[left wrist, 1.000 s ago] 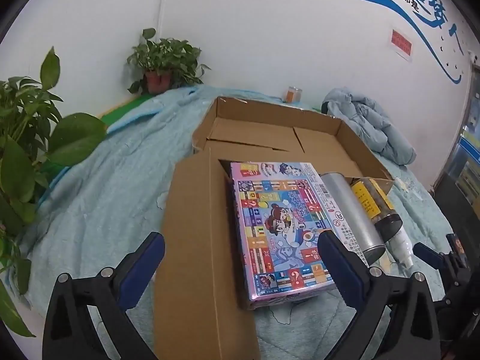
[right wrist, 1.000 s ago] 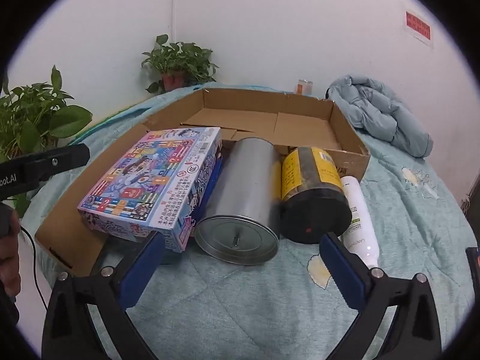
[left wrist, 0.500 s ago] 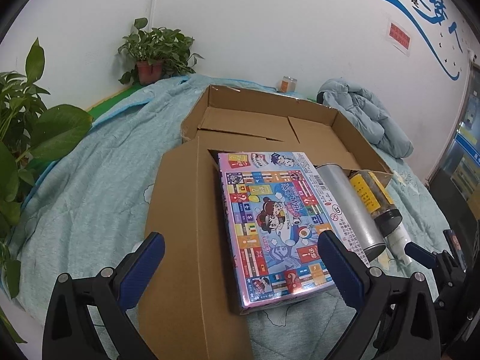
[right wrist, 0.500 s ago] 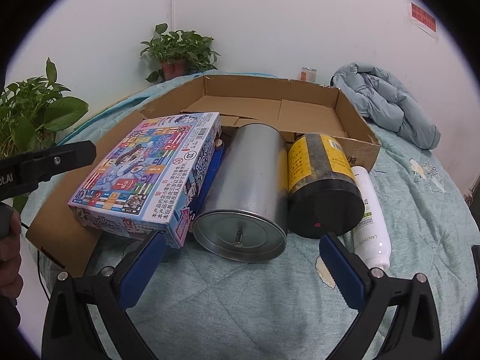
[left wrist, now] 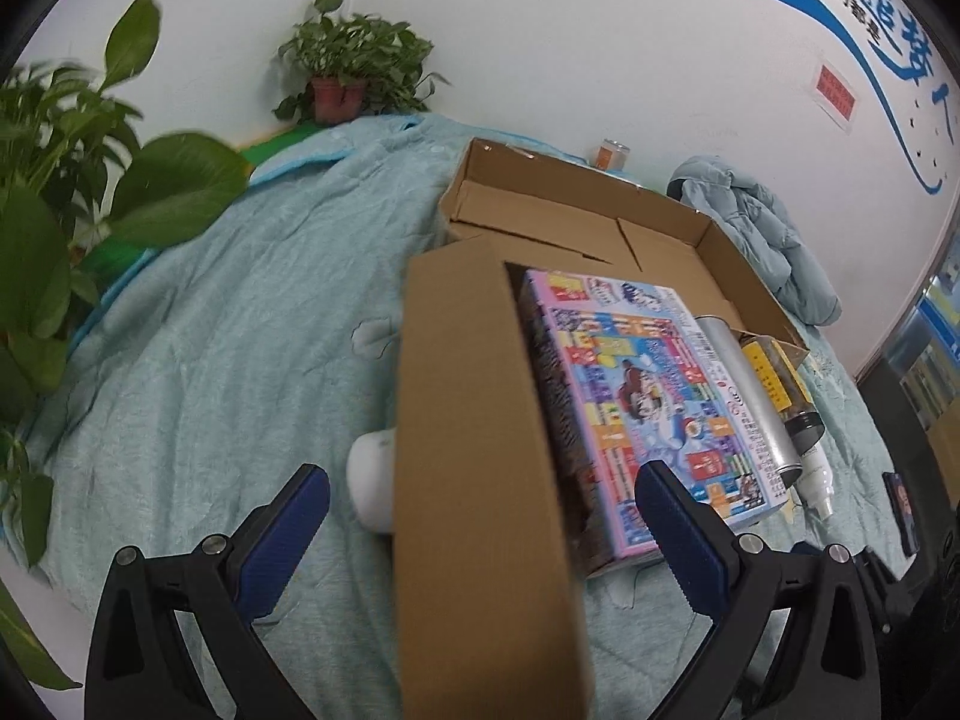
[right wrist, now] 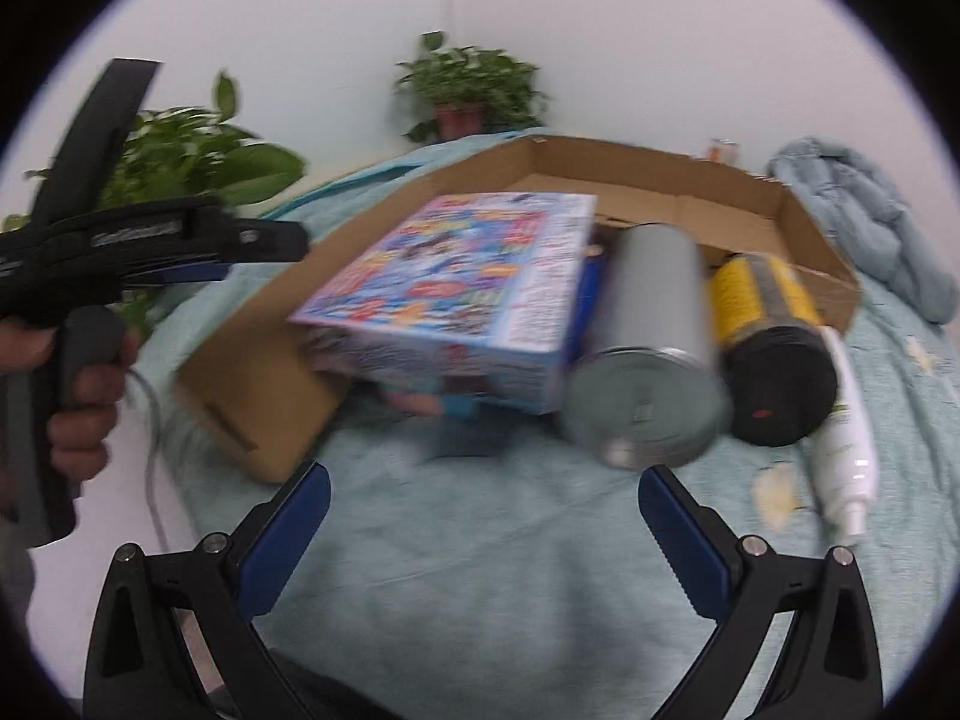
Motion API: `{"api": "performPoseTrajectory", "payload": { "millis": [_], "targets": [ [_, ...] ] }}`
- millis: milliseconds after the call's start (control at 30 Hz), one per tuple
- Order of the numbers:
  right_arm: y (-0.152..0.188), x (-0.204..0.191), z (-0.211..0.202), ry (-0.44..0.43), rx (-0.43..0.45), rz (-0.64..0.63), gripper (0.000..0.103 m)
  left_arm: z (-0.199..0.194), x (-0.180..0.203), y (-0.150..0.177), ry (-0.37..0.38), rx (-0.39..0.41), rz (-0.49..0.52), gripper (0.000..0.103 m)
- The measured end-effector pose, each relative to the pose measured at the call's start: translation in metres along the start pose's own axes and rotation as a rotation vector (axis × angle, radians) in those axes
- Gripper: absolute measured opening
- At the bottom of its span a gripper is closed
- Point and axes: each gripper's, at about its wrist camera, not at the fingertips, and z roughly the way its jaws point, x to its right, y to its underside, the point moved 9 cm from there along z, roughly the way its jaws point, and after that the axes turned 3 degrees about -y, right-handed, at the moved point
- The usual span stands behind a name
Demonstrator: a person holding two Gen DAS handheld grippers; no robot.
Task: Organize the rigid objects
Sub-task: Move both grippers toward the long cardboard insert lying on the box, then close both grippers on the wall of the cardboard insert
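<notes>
Nearest in the left wrist view, the left claw (left wrist: 480, 531) stands wide and empty, its blue pads straddling the folded-down cardboard flap (left wrist: 480, 450) without touching it. A small white cylinder (left wrist: 373, 483) lies on the bed's teal quilt (left wrist: 210, 360) just left of that flap, partly hidden behind it.

The right claw (right wrist: 483, 519) is likewise spread wide with nothing between its pads, hovering over bare quilt just short of the row of things. In that view a hand (right wrist: 78, 396) grips the handle of the other tool at the left edge.

Beyond the claws, the things to be tidied lie side by side at the open front of the cardboard box (right wrist: 660, 162): a colourful game box (right wrist: 456, 276) with its near end tilted up, seemingly propped on something beneath; a metal can (right wrist: 651, 360) on its side touching it; a jar with a yellow label and black lid (right wrist: 774, 348) next; and a white bottle (right wrist: 846, 438) outermost on the right. They probably lie at the mouth so they can be slid or lifted in. The box floor behind them looks empty.

The game box is ahead and slightly left of the right claw, and ahead-right of the left one, beyond the flap.

Farthest off, a potted plant (left wrist: 354, 66) stands against the wall, and a pale blue jacket (left wrist: 762, 240) is heaped to the right.
</notes>
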Motion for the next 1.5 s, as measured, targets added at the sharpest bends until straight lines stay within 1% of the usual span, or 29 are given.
{"api": "performPoseTrajectory", "payload": {
  "millis": [67, 100, 167, 233, 267, 300, 333, 367, 400, 433, 500, 533, 567, 633, 733, 800, 833, 900, 933, 1033, 1100, 1133, 1200, 1233, 1333, 1367, 1433, 1467, 1500],
  "targets": [
    [-0.003, -0.022, 0.003, -0.08, -0.001, -0.012, 0.102, 0.004, -0.01, 0.008, 0.017, -0.037, -0.019, 0.101],
    [-0.005, -0.034, 0.006, -0.112, -0.004, -0.031, 0.102, 0.006, -0.013, 0.013, 0.038, -0.057, -0.026, 0.101],
    [-0.008, -0.056, 0.01, -0.139, -0.003, -0.082, 0.102, 0.009, -0.018, 0.021, 0.079, -0.08, -0.037, 0.099],
    [-0.013, -0.079, 0.017, -0.16, -0.008, -0.131, 0.1, 0.014, -0.02, 0.029, 0.126, -0.108, -0.056, 0.091],
    [-0.014, -0.087, 0.021, -0.17, -0.015, -0.148, 0.099, 0.017, -0.021, 0.033, 0.163, -0.126, -0.076, 0.085],
    [-0.016, -0.096, 0.025, -0.178, -0.026, -0.168, 0.094, 0.018, -0.02, 0.037, 0.211, -0.141, -0.103, 0.078],
    [-0.018, -0.104, 0.029, -0.184, -0.035, -0.191, 0.088, 0.019, -0.017, 0.039, 0.255, -0.151, -0.125, 0.073],
    [-0.018, -0.112, 0.034, -0.187, -0.047, -0.216, 0.085, 0.019, -0.016, 0.04, 0.311, -0.162, -0.146, 0.063],
    [-0.017, -0.118, 0.039, -0.188, -0.06, -0.233, 0.079, 0.017, -0.013, 0.04, 0.345, -0.165, -0.153, 0.059],
    [-0.017, -0.122, 0.042, -0.195, -0.074, -0.24, 0.075, 0.015, -0.012, 0.04, 0.353, -0.16, -0.149, 0.059],
    [-0.018, -0.126, 0.049, -0.206, -0.087, -0.239, 0.074, 0.008, -0.009, 0.036, 0.366, -0.137, -0.12, 0.055],
    [-0.021, -0.129, 0.05, -0.206, -0.079, -0.239, 0.074, 0.003, -0.006, 0.034, 0.386, -0.133, -0.117, 0.054],
    [-0.024, -0.13, 0.051, -0.206, -0.067, -0.237, 0.074, -0.003, -0.004, 0.03, 0.399, -0.126, -0.114, 0.049],
    [-0.032, -0.135, 0.058, -0.233, -0.048, -0.219, 0.076, -0.016, 0.001, 0.025, 0.414, -0.105, -0.084, 0.049],
    [-0.041, -0.138, 0.066, -0.306, -0.053, -0.172, 0.076, -0.045, 0.01, 0.015, 0.399, -0.038, 0.016, 0.049],
    [-0.044, -0.135, 0.068, -0.383, -0.055, -0.109, 0.076, -0.048, 0.014, 0.014, 0.416, -0.05, 0.03, 0.049],
    [-0.044, -0.133, 0.07, -0.396, -0.065, -0.082, 0.076, -0.042, 0.012, 0.017, 0.419, -0.076, 0.02, 0.049],
    [-0.037, -0.126, 0.071, -0.357, -0.08, -0.087, 0.076, -0.028, 0.009, 0.028, 0.423, -0.134, -0.024, 0.049],
    [-0.032, -0.121, 0.07, -0.332, -0.091, -0.096, 0.076, -0.023, 0.011, 0.035, 0.45, -0.165, -0.045, 0.049],
    [-0.018, -0.106, 0.054, -0.289, -0.101, -0.076, 0.076, -0.019, 0.013, 0.044, 0.497, -0.179, -0.058, 0.049],
    [-0.012, -0.095, 0.044, -0.265, -0.105, -0.052, 0.076, -0.027, 0.008, 0.039, 0.493, -0.144, -0.071, 0.051],
    [-0.011, -0.092, 0.043, -0.25, -0.106, -0.043, 0.076, -0.033, 0.001, 0.034, 0.475, -0.116, -0.086, 0.054],
    [-0.011, -0.083, 0.035, -0.228, -0.099, -0.01, 0.076, -0.037, -0.013, 0.028, 0.434, -0.088, -0.095, 0.064],
    [-0.012, -0.081, 0.027, -0.228, -0.087, 0.01, 0.076, -0.038, -0.02, 0.025, 0.395, -0.078, -0.091, 0.064],
    [-0.023, -0.086, 0.01, -0.239, -0.026, 0.058, 0.074, -0.029, -0.036, 0.027, 0.323, -0.109, -0.083, 0.064],
    [-0.028, -0.088, 0.007, -0.229, -0.008, 0.066, 0.072, -0.023, -0.041, 0.029, 0.305, -0.123, -0.087, 0.064],
    [-0.036, -0.094, 0.009, -0.191, 0.005, 0.071, 0.056, -0.006, -0.044, 0.037, 0.274, -0.172, -0.106, 0.062],
    [-0.04, -0.097, 0.012, -0.166, 0.007, 0.069, 0.053, 0.0, -0.044, 0.04, 0.276, -0.19, -0.113, 0.062],
    [-0.042, -0.1, 0.018, -0.126, 0.002, 0.066, 0.048, 0.006, -0.045, 0.045, 0.287, -0.203, -0.118, 0.055]
  ]
}}
